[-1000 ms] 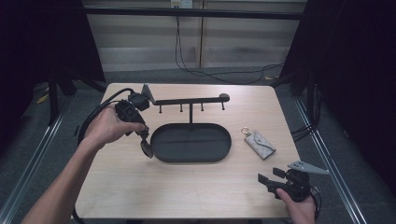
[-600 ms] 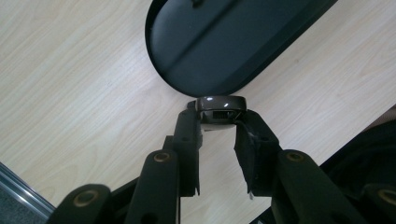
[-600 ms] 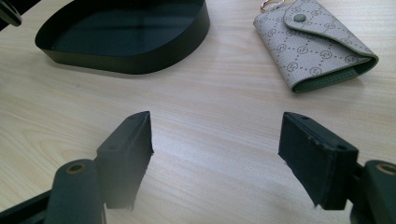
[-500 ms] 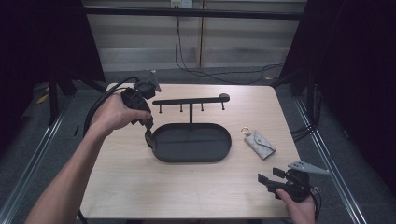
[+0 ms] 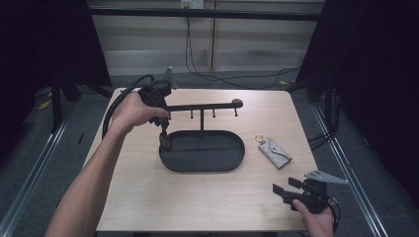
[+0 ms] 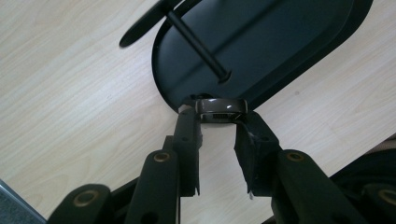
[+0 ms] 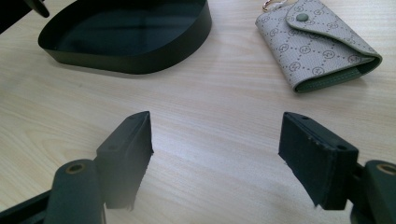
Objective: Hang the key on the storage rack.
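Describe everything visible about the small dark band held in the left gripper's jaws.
The small dark ring-like band looks glossy black, with a pale highlight along its upper edge and a slotted or ribbed stretch on the side facing the camera. It sits crosswise between the tips of the left gripper, whose jaws press on its two ends. It is held off the table, at the near rim of the black oval tray with its post and hook bar. In the high view it is too small to make out.

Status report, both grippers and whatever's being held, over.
Left gripper shut on a small dark ring-like object, above the black tray's rim. Right gripper open, empty, near the table's front edge. Key pouch lies aside, nothing in the way.
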### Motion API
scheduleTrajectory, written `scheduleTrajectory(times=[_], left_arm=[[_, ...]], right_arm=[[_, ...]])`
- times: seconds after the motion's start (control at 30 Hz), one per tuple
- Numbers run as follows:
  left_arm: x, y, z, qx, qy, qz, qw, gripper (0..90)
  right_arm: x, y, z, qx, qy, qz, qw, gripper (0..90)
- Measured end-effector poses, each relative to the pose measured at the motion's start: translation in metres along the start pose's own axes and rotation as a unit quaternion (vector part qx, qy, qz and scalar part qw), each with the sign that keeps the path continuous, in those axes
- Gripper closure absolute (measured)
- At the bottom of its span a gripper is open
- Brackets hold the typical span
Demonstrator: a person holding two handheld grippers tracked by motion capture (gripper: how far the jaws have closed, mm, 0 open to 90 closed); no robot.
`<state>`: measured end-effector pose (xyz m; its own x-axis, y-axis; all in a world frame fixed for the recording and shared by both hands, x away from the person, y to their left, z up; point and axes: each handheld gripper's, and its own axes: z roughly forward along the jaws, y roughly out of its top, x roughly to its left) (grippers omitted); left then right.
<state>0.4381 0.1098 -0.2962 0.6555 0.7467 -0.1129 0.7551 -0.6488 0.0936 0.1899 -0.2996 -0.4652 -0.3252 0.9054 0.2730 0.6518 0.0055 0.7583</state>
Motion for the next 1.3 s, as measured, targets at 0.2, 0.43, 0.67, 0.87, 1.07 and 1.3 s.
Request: scheduleTrajectory(times=[0.2,0.43,0.67,0.87,1.07,1.3], left_arm=[[-0.002,0.01,0.007,0.009,0.004,-0.026,0.9996,70.6],[-0.005,0.021,0.013,0.016,0.021,-0.056,0.9981,70.6],[-0.003,0.024,0.016,0.006,0.021,-0.096,0.9952,70.5],[-0.003,0.023,0.016,-0.003,0.02,-0.099,0.9948,65.0],[-0.005,0.021,0.013,0.003,0.019,-0.082,0.9964,58.8],[-0.002,0.016,0.012,-0.007,0.014,-0.078,0.9969,42.3]], right_arm=[[0.0,0.0,0.0,0.001,0.002,-0.001,1.0,25.9],[0.0,0.0,0.0,0.001,0.004,-0.002,1.0,25.9],[0.0,0.0,0.001,0.001,0.005,-0.003,1.0,25.8],[0.001,0.0,0.001,0.004,0.005,-0.005,1.0,25.7],[0.001,0.0,0.002,0.006,0.004,-0.002,1.0,25.3],[0.0,0.001,0.004,0.007,0.003,-0.001,1.0,25.3]])
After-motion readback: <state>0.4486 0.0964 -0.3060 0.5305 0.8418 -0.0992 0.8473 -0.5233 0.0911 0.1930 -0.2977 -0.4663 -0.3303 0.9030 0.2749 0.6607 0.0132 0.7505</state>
